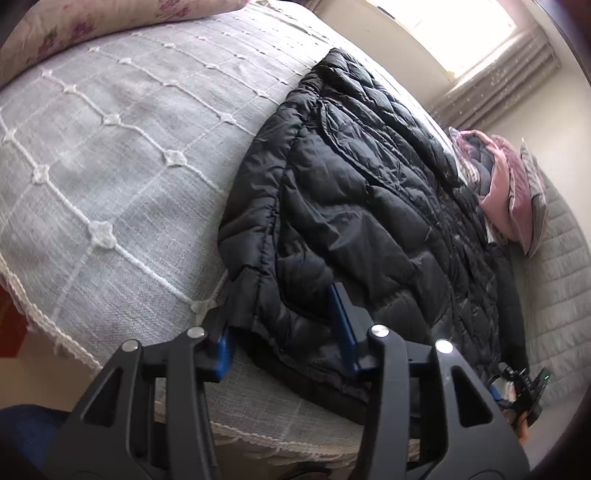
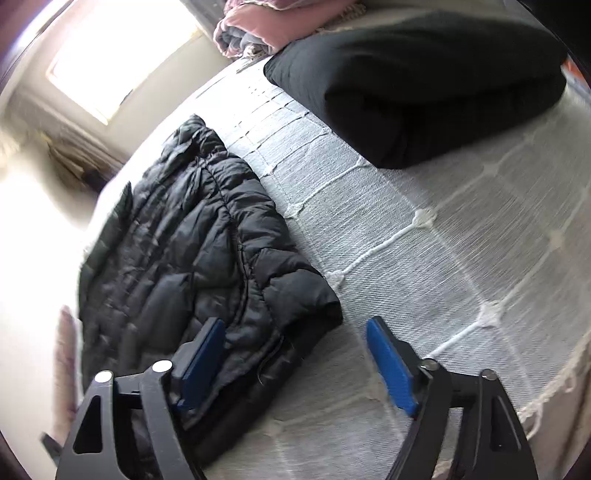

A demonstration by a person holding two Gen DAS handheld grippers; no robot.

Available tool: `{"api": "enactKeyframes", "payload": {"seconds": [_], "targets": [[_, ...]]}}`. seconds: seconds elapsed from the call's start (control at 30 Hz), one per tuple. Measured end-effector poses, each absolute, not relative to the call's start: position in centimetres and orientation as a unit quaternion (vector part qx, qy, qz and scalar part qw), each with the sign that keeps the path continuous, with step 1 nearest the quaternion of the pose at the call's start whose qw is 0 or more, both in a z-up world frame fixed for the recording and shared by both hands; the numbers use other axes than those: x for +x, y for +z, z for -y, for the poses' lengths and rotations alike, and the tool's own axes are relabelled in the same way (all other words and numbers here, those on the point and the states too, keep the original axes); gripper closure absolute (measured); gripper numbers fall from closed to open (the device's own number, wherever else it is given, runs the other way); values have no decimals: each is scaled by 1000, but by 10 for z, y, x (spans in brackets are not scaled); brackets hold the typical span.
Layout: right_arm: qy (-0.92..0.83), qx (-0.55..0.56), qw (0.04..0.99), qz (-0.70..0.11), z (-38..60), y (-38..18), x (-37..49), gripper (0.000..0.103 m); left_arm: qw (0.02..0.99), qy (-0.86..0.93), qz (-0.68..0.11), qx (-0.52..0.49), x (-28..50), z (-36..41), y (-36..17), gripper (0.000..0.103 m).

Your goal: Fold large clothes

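Step in hand: the person is setting both grippers at the hem end of the black puffer jacket point(image 1: 369, 206), which suggests the start of a fold rather than its finish; the jacket is lying lengthwise and mostly flat.
Where the jacket is lying: on the grey bedspread point(image 1: 110, 155), close along one side edge of the bed, its hem at the near edge and its collar end pointing toward the window point(image 1: 461, 33).
Left gripper point(image 1: 284, 332): its blue pads are standing apart, straddling the hem corner; the cloth is lying between them but neither pad is visibly pressing, so nothing is gripped yet.
Right gripper point(image 2: 306, 365): its jaws are spread wide, one pad hovering over the jacket's other hem corner, the other over bare bedspread; whether a pad is touching cloth cannot be told through the blur.
Next move, as a judgement: each gripper probably needs to close on its own hem corner, taking all the padded layers, then both should be lifting together and carrying the hem toward the collar.
What to watch: the slick, puffy shell is likely to be slipping out of a shallow pinch.
Other things on the bed: a folded dark bundle point(image 2: 424, 81) is resting well apart from the jacket, with a pink and grey pile point(image 1: 506, 192) sitting beyond the jacket's far end.
Containers: none are showing in either view; everything is lying straight on the bedspread.
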State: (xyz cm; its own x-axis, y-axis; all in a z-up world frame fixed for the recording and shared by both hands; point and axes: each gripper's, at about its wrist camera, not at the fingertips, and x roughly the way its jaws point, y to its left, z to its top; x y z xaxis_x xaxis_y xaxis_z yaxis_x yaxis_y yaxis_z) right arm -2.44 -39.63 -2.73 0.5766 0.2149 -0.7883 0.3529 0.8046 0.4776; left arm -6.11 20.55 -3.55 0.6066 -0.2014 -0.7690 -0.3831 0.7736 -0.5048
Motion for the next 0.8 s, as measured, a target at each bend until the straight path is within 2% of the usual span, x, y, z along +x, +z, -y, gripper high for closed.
{"api": "enactKeyframes", "payload": {"seconds": [0.07, 0.23, 0.37, 0.43, 0.47, 0.5, 0.6, 0.8], "targets": [[-46, 325, 830, -451, 400, -29, -23, 33, 827, 48, -437, -350, -63, -208, -37, 56], [-47, 387, 809, -439, 412, -40, -19, 56, 811, 34, -433, -393, -66, -214, -45, 54], [-46, 411, 798, -439, 413, -47, -14, 69, 802, 27, -429, -415, -67, -218, -48, 54], [-48, 410, 801, -432, 410, -48, -11, 92, 804, 29, -427, -413, -67, -216, -47, 56], [-42, 409, 803, -431, 406, -48, -9, 94, 807, 34, -425, -409, -67, -215, -47, 69], [-44, 401, 808, -428, 403, -46, -8, 95, 811, 35, -424, -402, -66, -213, -46, 77], [-47, 381, 823, -420, 395, -37, -7, 96, 826, 34, -414, -381, -65, -206, -39, 83], [-48, 362, 820, -441, 387, -42, -4, 92, 829, 22, -406, -385, -58, -201, -38, 82]]}}
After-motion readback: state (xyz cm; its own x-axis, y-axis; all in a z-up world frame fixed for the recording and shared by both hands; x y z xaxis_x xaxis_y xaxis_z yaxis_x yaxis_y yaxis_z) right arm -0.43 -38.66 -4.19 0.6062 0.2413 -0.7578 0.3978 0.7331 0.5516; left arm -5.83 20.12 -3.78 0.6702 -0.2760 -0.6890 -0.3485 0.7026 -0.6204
